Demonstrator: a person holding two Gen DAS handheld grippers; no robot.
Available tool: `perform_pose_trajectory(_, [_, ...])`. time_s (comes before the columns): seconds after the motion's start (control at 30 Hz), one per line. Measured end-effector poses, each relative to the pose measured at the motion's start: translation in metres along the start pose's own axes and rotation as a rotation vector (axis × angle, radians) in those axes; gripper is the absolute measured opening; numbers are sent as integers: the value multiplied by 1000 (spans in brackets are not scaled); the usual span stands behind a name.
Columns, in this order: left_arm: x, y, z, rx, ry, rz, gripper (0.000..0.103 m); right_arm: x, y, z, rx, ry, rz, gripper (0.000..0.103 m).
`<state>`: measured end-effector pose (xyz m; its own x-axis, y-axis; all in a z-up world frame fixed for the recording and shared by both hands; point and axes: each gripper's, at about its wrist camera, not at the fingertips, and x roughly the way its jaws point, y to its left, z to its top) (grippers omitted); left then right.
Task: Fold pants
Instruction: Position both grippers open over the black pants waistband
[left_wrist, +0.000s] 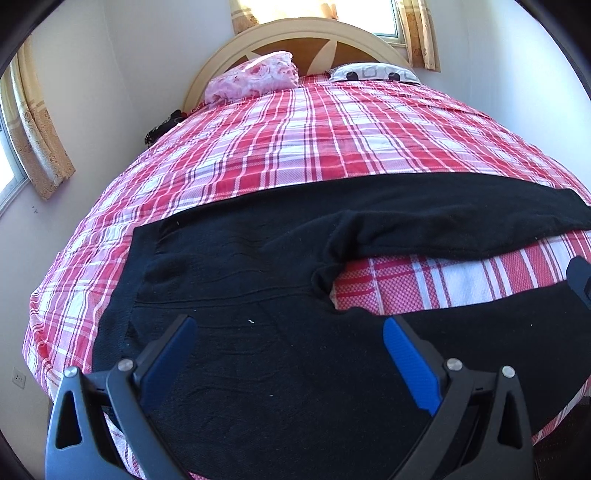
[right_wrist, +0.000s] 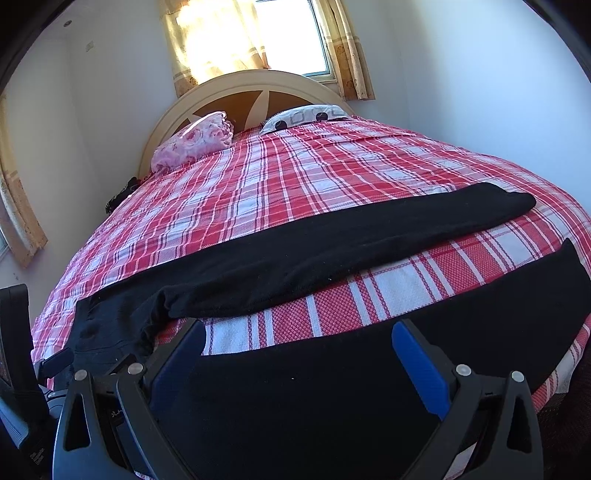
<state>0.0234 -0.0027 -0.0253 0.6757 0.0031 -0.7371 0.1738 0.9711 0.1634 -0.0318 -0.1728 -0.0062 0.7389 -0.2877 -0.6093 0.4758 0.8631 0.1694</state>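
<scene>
— Black fabric fills the space between the blue pads of the left gripper (left_wrist: 290, 332), yes?

— Yes. Its fingers are spread wide, hovering low over the seat of the black pants (left_wrist: 240, 280), nothing pinched.

— And the right gripper (right_wrist: 299, 336)?

— Same pose: fingers wide apart, angled down over the near leg, gripping nothing.

— Where do the pants lie?

— Flat across the foot of the plaid bedspread (left_wrist: 295, 140), waistband to the left, legs running right with a strip of plaid between them.

— What does only one view show?

— The right wrist view shows the far leg's cuff end; the left wrist view shows the crotch and waistband close up. Both catch the pink pillow (right_wrist: 192, 144) by the headboard (right_wrist: 255, 83).
</scene>
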Motion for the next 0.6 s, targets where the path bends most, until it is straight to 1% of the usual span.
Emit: perform_pose_trajectory(0.6, [4,1,0,-3,14,-3,103,4,1,-1,1,10,2,102])
